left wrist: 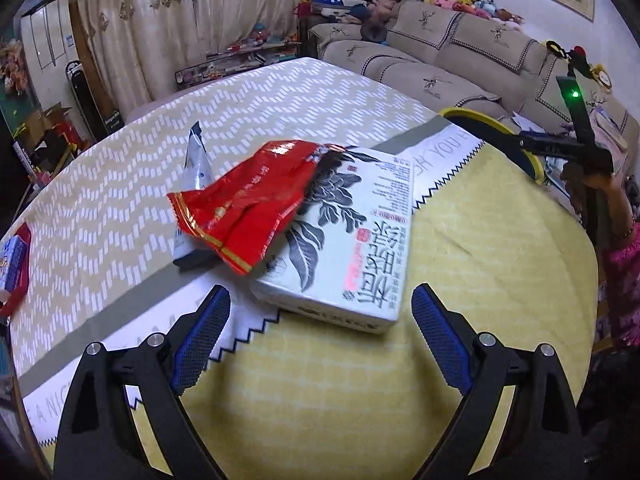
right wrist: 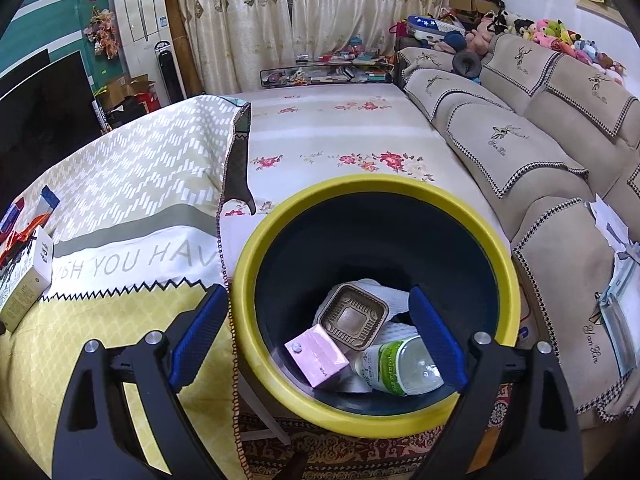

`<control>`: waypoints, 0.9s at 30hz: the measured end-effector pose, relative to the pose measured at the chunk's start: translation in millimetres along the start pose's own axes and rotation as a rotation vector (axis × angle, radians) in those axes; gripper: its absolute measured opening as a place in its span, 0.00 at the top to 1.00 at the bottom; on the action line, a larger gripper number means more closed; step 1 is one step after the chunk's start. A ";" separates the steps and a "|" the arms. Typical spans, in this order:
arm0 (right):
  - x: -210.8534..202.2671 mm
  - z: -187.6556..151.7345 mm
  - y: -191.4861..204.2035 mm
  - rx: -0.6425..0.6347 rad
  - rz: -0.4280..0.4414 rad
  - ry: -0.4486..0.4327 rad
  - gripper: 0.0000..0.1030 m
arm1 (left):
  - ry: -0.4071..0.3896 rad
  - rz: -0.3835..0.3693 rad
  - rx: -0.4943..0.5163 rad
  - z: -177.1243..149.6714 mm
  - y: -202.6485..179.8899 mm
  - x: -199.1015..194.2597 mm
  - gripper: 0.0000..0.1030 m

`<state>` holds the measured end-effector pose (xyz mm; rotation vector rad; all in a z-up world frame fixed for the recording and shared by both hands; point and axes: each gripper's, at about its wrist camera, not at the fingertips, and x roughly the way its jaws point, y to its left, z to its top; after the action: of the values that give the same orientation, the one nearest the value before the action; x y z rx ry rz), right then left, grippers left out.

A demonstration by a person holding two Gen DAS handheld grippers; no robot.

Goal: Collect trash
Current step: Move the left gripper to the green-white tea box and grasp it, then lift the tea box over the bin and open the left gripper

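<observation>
While spread wide, left fingers point(left wrist: 202, 330) flank white box point(left wrist: 344, 240) — apart.

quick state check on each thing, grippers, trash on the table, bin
left gripper: open, empty
right gripper: open, empty, over the bin
red wrapper: crumpled, lying partly on the box
box: flat on the table
bin: upright, holds trash
bottle: on its side in the bin
</observation>
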<state>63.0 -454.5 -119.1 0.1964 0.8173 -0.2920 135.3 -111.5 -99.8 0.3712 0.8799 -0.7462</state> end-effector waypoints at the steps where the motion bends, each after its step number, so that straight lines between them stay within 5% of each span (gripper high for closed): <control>1: 1.2 -0.5 0.5 -0.003 0.001 0.003 0.16 | -0.003 -0.004 0.013 1.3 0.7 1.8 0.11; 11: 4.7 -2.0 0.5 0.002 0.009 0.008 0.16 | -0.001 -0.016 0.086 18.1 -14.2 24.5 0.12; 14: 4.9 -2.7 -0.9 0.004 0.011 0.010 0.16 | 0.008 0.017 0.100 21.6 -20.0 31.0 0.26; 17: 4.0 -3.3 -1.2 0.006 0.016 0.009 0.16 | 0.010 0.025 0.078 22.5 -21.1 33.2 0.27; 27: -5.0 -7.4 -7.4 0.021 0.038 -0.003 0.16 | -0.027 0.006 0.066 -4.9 -65.1 -9.2 0.29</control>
<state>52.2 -458.5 -120.7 0.2307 0.8072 -0.2645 81.8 -149.8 -95.1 0.4210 0.8295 -0.7749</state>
